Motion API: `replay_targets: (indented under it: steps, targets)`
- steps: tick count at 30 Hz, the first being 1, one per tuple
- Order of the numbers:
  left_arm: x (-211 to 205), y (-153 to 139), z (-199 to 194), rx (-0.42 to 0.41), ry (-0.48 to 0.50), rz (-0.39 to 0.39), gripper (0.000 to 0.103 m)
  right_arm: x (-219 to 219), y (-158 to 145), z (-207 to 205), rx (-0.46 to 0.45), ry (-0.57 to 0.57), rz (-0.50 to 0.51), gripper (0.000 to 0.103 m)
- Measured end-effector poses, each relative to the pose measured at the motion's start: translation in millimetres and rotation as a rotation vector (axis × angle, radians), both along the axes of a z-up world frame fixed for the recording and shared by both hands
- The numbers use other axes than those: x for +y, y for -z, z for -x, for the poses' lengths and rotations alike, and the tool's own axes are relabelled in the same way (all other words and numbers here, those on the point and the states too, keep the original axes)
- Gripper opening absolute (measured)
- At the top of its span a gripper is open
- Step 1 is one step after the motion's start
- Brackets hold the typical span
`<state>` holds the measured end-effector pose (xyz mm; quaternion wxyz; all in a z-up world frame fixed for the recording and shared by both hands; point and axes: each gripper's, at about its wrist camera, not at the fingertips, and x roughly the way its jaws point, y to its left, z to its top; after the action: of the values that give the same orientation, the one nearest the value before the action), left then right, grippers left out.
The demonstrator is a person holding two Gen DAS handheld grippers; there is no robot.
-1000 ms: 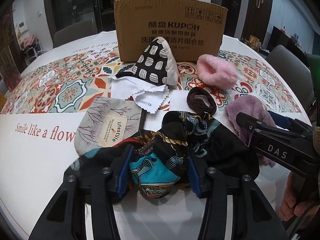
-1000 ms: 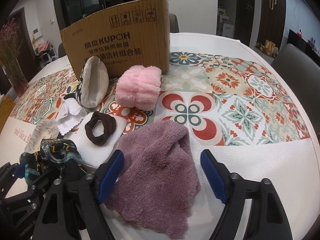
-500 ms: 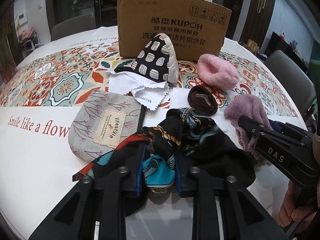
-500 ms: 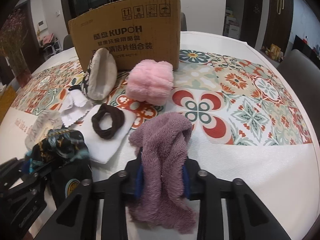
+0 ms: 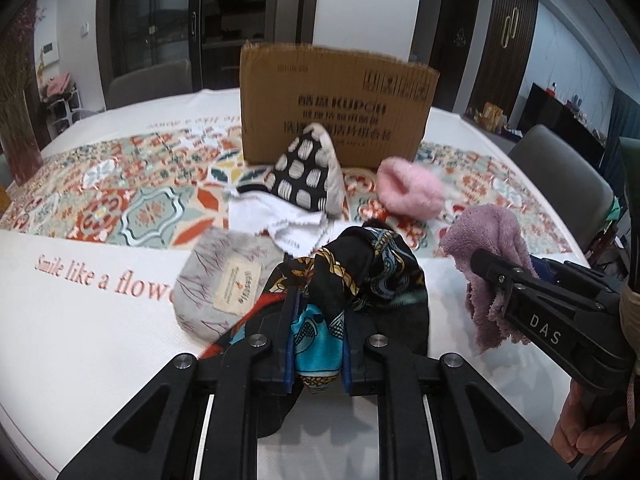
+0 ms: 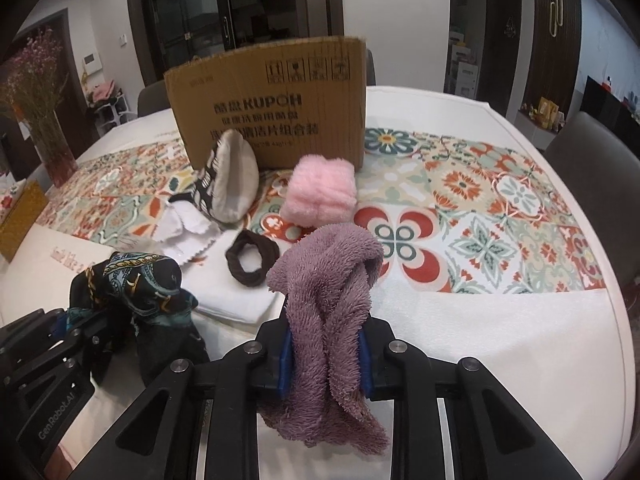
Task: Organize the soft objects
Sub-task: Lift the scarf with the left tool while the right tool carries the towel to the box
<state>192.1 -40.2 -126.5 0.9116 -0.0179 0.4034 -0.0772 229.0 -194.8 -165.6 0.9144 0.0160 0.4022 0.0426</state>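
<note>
My left gripper (image 5: 317, 350) is shut on a black patterned silk scarf (image 5: 360, 272) and holds it lifted off the table; the scarf also shows in the right wrist view (image 6: 136, 284). My right gripper (image 6: 325, 354) is shut on a mauve fluffy towel (image 6: 328, 280), raised above the table; the towel also shows in the left wrist view (image 5: 486, 240). A cardboard box (image 5: 336, 108) stands open at the back of the table. In front of it lie a pink fluffy cloth (image 6: 320, 190), a black-and-white dotted mitt (image 5: 308, 172) and a brown hair band (image 6: 250, 258).
A grey fabric pouch (image 5: 222, 280) lies left of the scarf. White cloths (image 5: 276, 216) lie behind it, and a folded white cloth (image 6: 232, 292) lies under the hair band. Patterned runner (image 6: 480, 216) crosses the table. Chairs (image 5: 560, 176) stand around; a vase of dried flowers (image 6: 44, 120) stands far left.
Both grippers closed on their cloths and lifted them: the left on the scarf, the right on the mauve towel. Both have risen and tilted toward the box.
</note>
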Motion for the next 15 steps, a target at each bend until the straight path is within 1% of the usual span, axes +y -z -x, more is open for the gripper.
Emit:
replay_targets:
  steps: [7,15]
  targets:
    - [4.5,-30.7,10.9,-0.076,-0.006,0.025,0.017,1.2,-31.3,12.5,-0.074,0.003,-0.015,0.027]
    - [10.5,-67.6,19.7,-0.187,-0.013,0.034,0.017,6.0,-62.9,23.8,-0.156,0.004,-0.028,0.027]
